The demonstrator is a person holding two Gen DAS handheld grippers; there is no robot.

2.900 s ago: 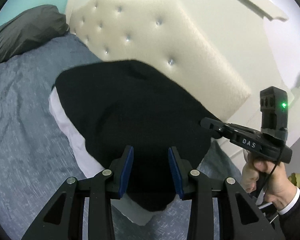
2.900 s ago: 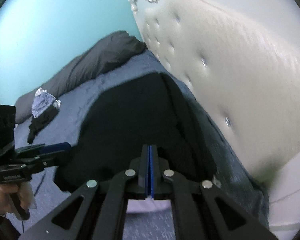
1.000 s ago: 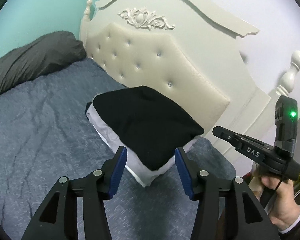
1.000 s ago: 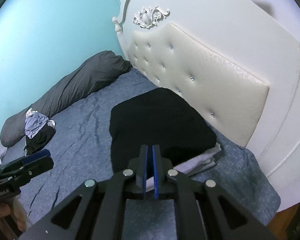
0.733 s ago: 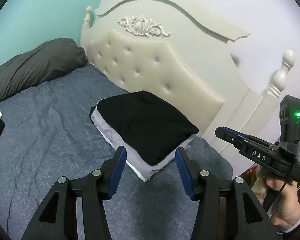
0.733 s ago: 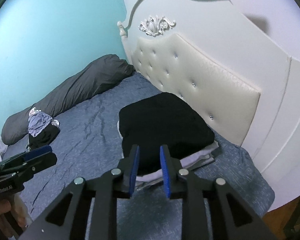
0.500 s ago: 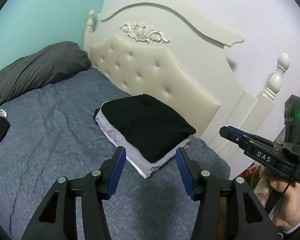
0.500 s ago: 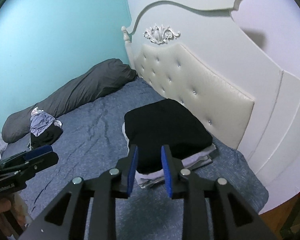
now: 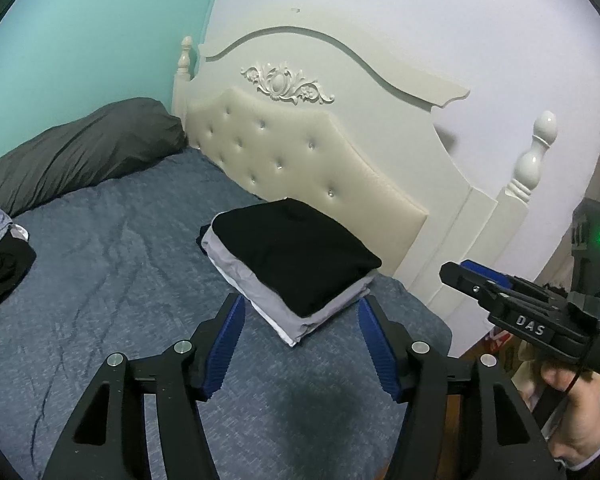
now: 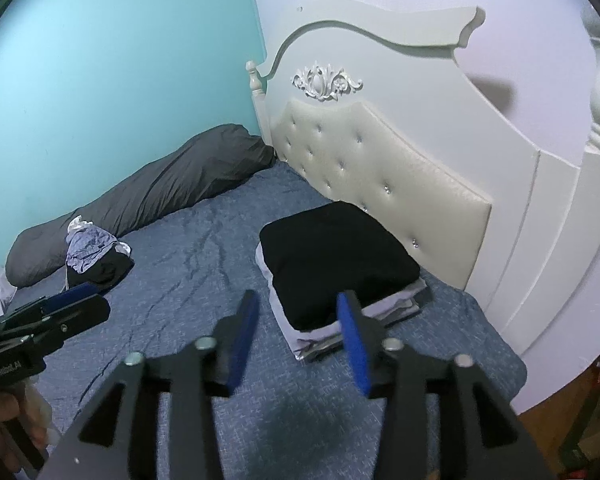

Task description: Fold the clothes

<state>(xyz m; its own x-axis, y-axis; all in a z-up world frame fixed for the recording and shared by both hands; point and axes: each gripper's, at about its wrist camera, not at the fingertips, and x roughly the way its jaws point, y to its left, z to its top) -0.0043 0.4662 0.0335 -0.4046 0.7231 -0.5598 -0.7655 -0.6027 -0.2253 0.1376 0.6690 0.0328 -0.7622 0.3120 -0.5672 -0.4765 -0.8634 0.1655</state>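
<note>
A folded black garment [image 9: 296, 250] [image 10: 336, 258] lies on top of a stack of folded grey and white clothes [image 9: 260, 300] [image 10: 380, 306] on the blue bed, close to the cream headboard. My left gripper [image 9: 300, 344] hangs above the bed in front of the stack, its jaws opening with nothing between them. My right gripper [image 10: 298, 340] is likewise back from the stack, jaws opening and empty. In each wrist view the other gripper shows at the edge, held by a hand [image 9: 576, 408]. A loose heap of unfolded clothes [image 10: 94, 254] [image 9: 0, 260] lies further down the bed.
A long dark grey pillow [image 10: 152, 196] [image 9: 76, 148] runs along the teal wall. The tufted headboard [image 9: 300, 160] and white bedposts stand behind the stack. The blue bed cover [image 9: 112, 280] spreads between the stack and the heap. The bed's corner and wooden floor [image 10: 564, 404] are at the right.
Both grippers pulled back and up from the stack, which now looks smaller. The right gripper's jaws went from shut to spread apart; the left jaws widened a little.
</note>
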